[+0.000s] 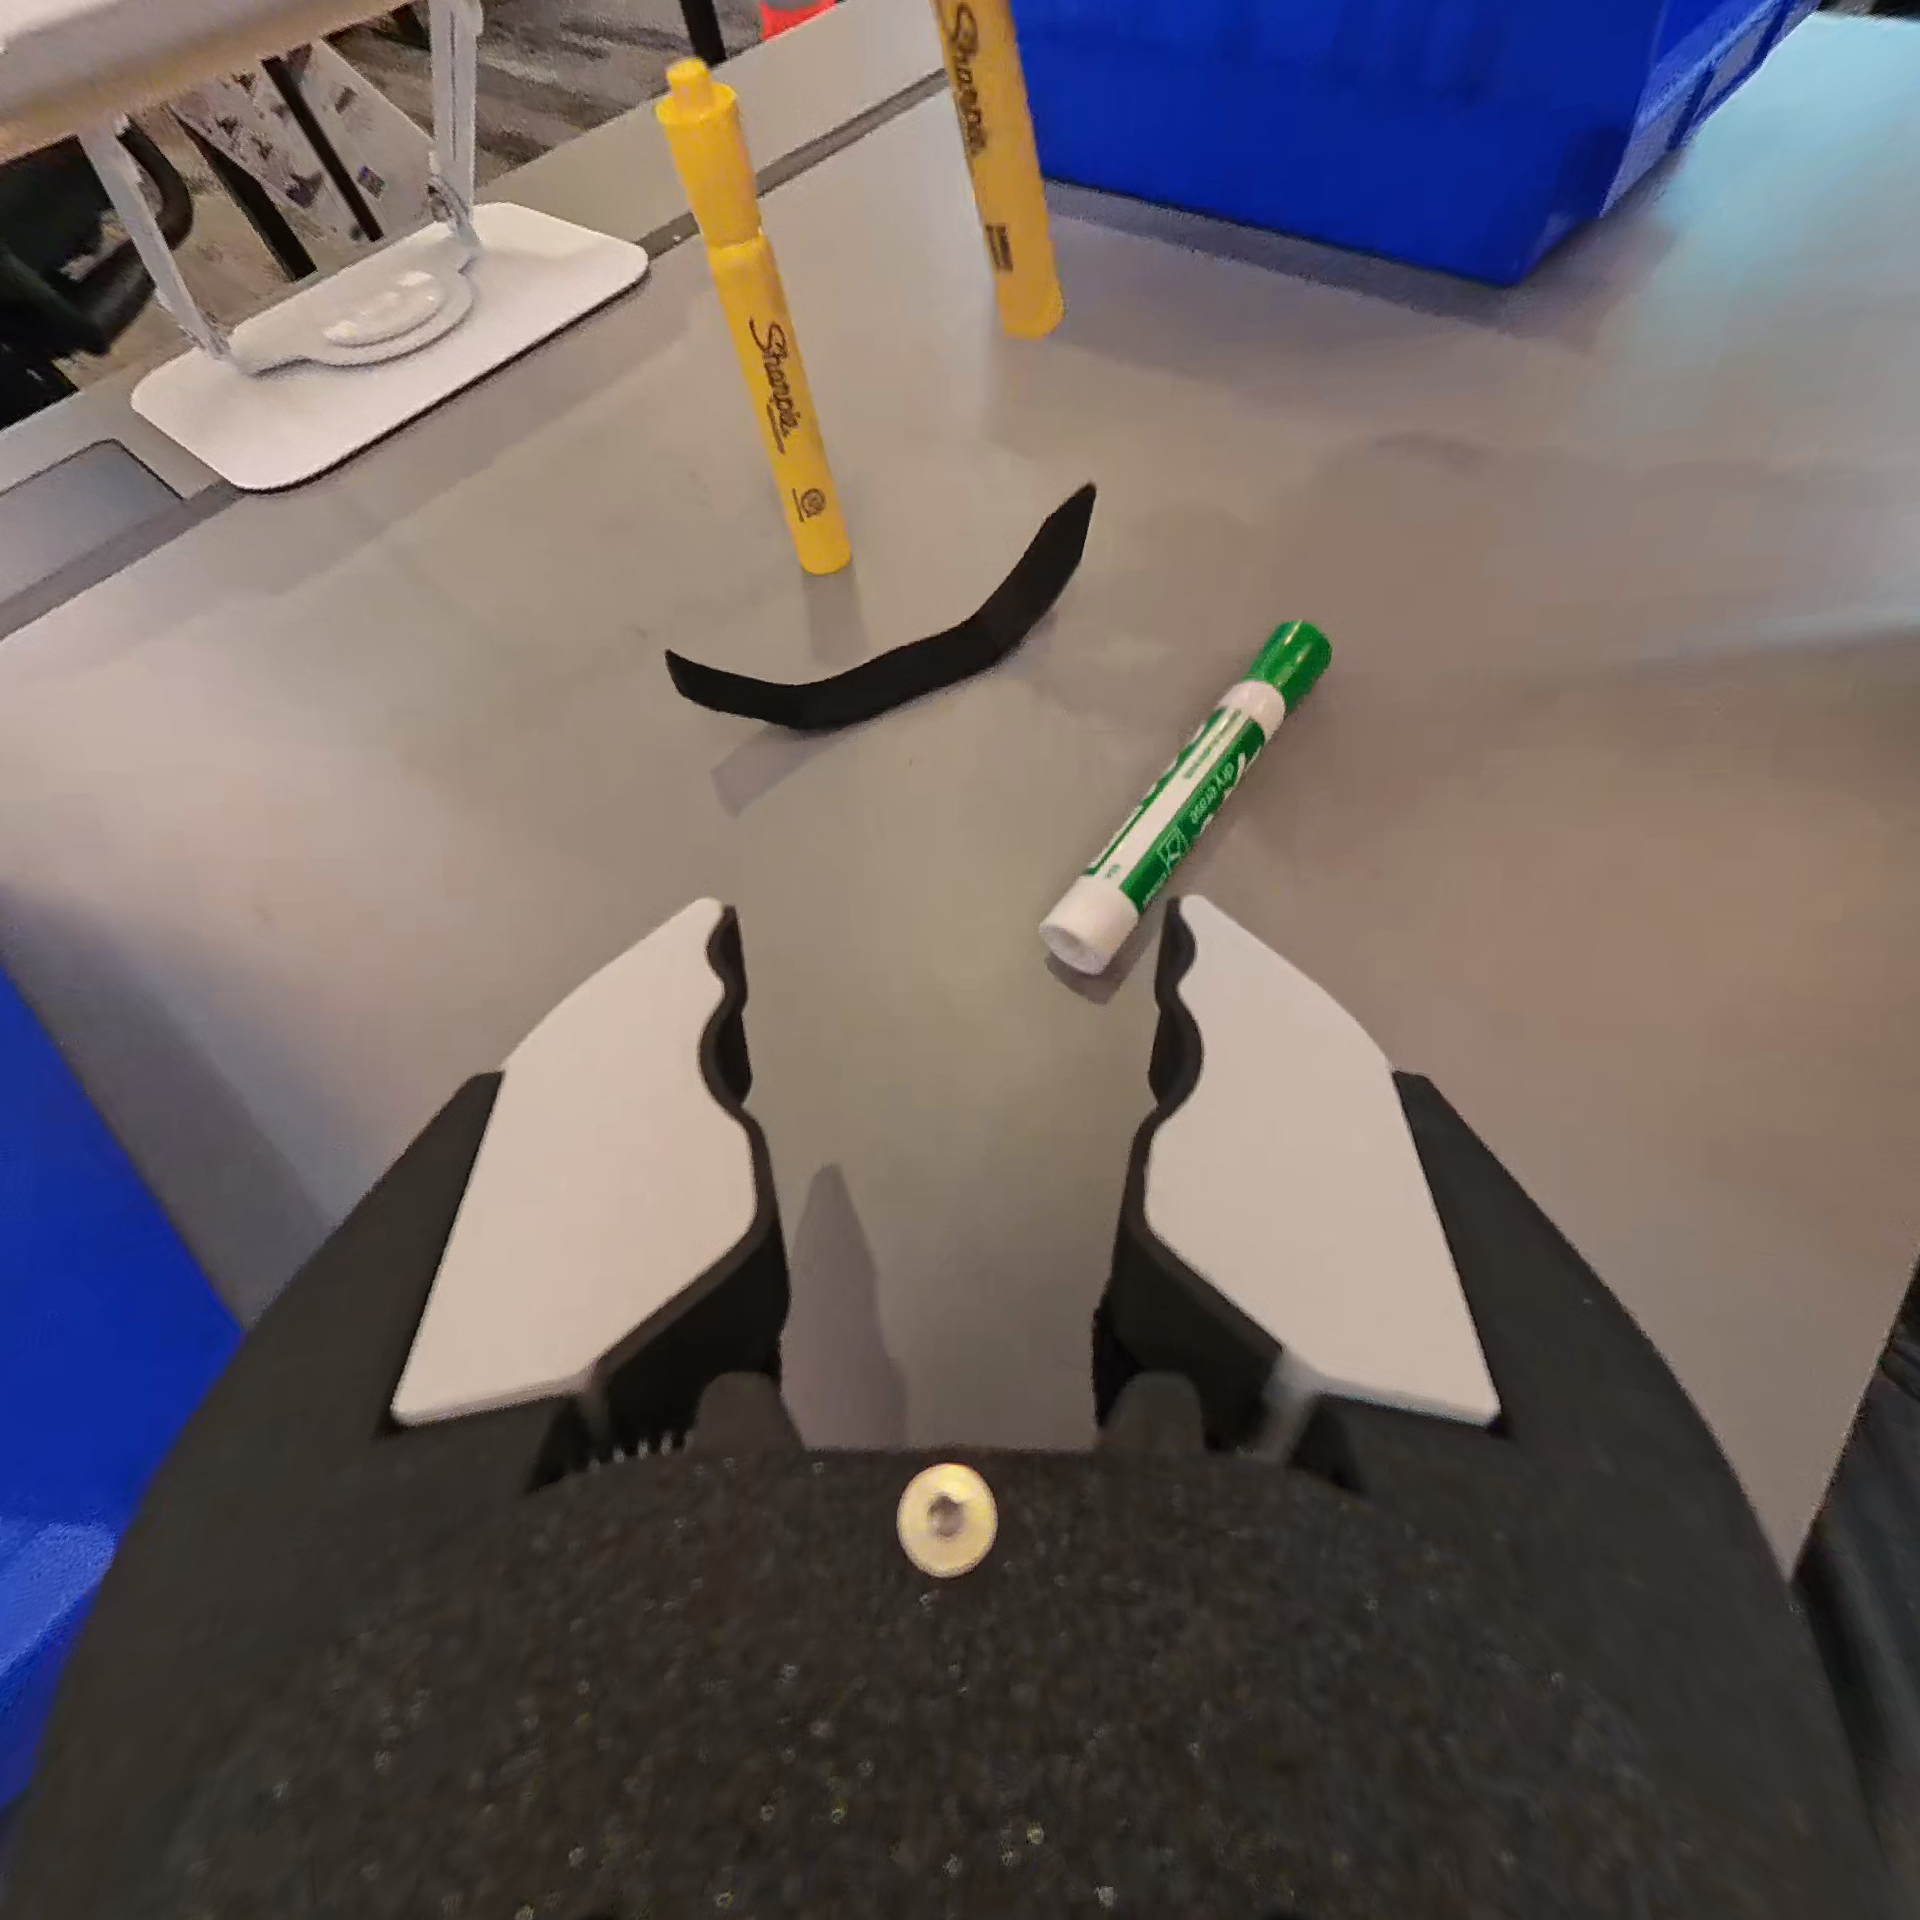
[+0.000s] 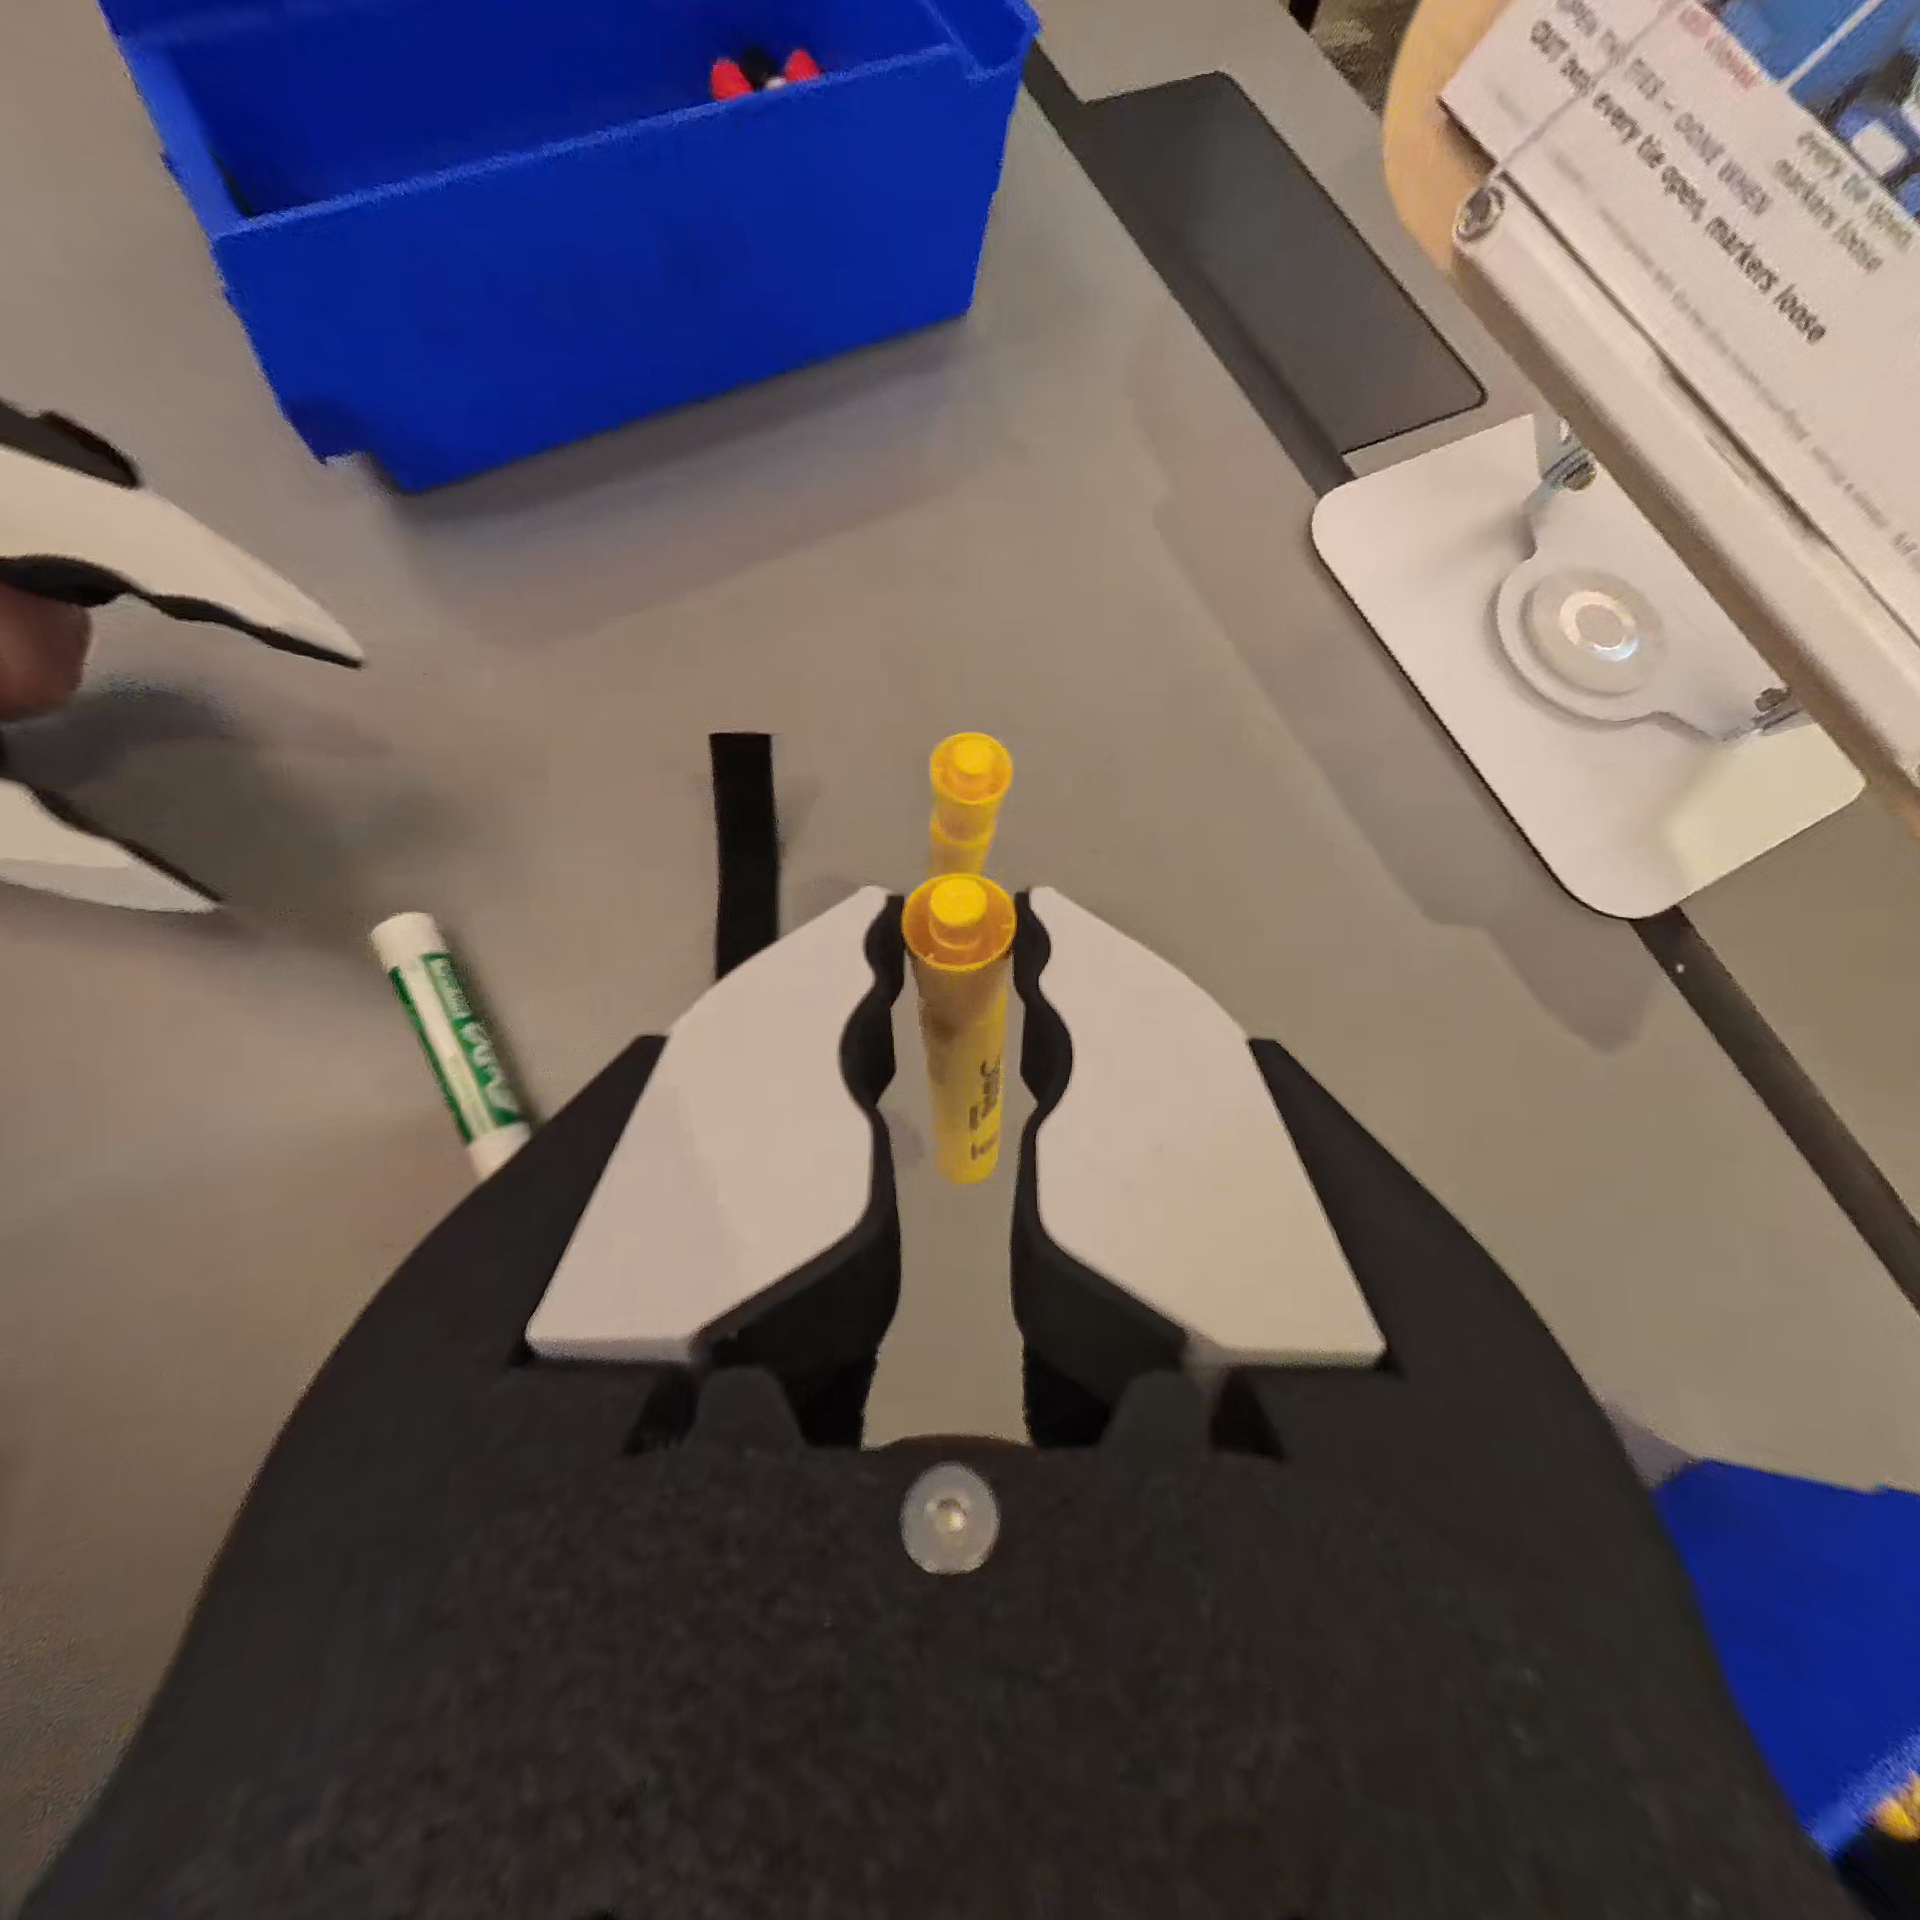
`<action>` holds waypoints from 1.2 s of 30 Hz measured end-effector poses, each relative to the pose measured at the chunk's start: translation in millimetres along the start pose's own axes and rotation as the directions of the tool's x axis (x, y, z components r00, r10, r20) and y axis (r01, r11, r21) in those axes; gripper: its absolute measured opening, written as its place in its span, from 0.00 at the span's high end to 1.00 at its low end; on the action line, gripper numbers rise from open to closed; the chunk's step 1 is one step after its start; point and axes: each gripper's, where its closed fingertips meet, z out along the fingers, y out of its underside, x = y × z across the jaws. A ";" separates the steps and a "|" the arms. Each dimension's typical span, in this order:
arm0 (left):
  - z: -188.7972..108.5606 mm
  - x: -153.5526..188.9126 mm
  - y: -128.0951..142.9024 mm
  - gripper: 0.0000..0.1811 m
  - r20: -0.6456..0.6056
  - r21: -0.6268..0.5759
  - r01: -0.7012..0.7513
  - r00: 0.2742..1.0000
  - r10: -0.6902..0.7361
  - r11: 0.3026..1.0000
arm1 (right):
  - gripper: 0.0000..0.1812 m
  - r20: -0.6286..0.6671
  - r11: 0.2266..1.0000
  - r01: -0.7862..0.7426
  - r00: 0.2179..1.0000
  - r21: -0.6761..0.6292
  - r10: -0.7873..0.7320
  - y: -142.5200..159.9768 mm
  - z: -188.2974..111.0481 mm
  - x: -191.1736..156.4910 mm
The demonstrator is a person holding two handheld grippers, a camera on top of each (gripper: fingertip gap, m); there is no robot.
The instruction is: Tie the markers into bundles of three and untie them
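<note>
The right gripper has its jaws narrow around an upright yellow plastic marker, apparently gripping its cap. A second yellow marker stands just beyond, a black fabric strap lies beside it. The left gripper is wide, empty, near a green-and-white marker on the grey table.

**Grey tabletop, blue bins, a white stand**

I work over a smooth grey tabletop that catches a soft, pale sheen of light. A blue bin sits at its far side, and another blue shape edges in by my left. A white flat-based stand carries a tilted printed sheet. Dark seams divide the tabletop panels. Beyond the edge, the floor looks dim and patterned.
</note>
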 end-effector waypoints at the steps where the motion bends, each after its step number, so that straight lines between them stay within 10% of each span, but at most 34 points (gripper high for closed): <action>1: -0.8 -0.5 -0.4 0.59 0.006 -0.003 0.000 1.000 0.000 1.000 | 0.89 0.007 1.000 -0.014 1.000 0.009 0.014 2.4 7.3 4.5; 36: 11.1 14.9 7.4 0.61 -0.084 -0.051 0.039 0.996 -0.043 0.998 | 0.77 0.139 0.985 -0.022 0.990 0.172 -0.002 11.6 56.1 3.1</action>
